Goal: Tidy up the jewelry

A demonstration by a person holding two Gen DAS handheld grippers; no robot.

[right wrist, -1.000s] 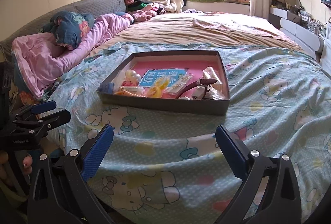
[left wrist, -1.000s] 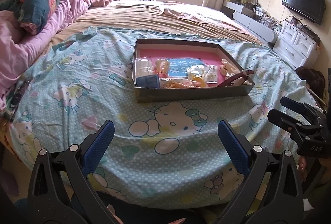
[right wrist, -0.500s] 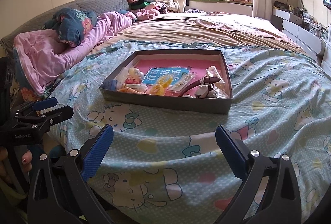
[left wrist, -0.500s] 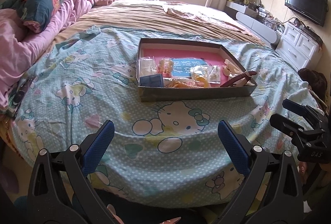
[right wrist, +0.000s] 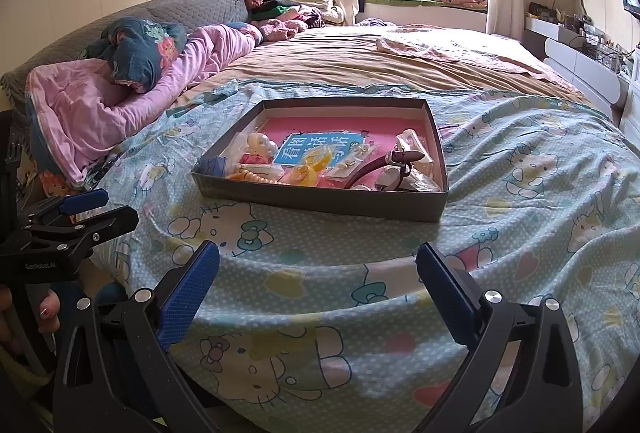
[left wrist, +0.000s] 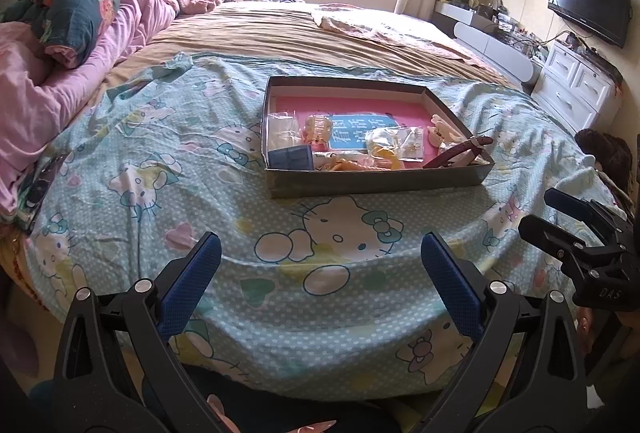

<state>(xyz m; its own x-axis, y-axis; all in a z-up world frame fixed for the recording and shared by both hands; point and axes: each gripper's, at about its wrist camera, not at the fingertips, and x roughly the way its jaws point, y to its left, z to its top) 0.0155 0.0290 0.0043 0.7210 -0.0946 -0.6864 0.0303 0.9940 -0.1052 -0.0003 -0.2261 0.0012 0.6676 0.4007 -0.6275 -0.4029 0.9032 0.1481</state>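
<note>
Hovering at the near edge of the bed (left wrist: 120, 161), the left tongs (left wrist: 320, 285) and right tongs (right wrist: 318, 285) both gape wide and carry nothing, apparently poised to begin sorting. The jewelry lies jumbled in a shallow grey box (left wrist: 376, 185) standing well in from that edge, on the cartoon-print sheet (right wrist: 520, 217); a maroon strap (right wrist: 380, 165) leans over the box's near right corner. Low walls should let either tool enter from above. Bare sheet surrounds the box on every side, offering room to lay pieces out.
</note>
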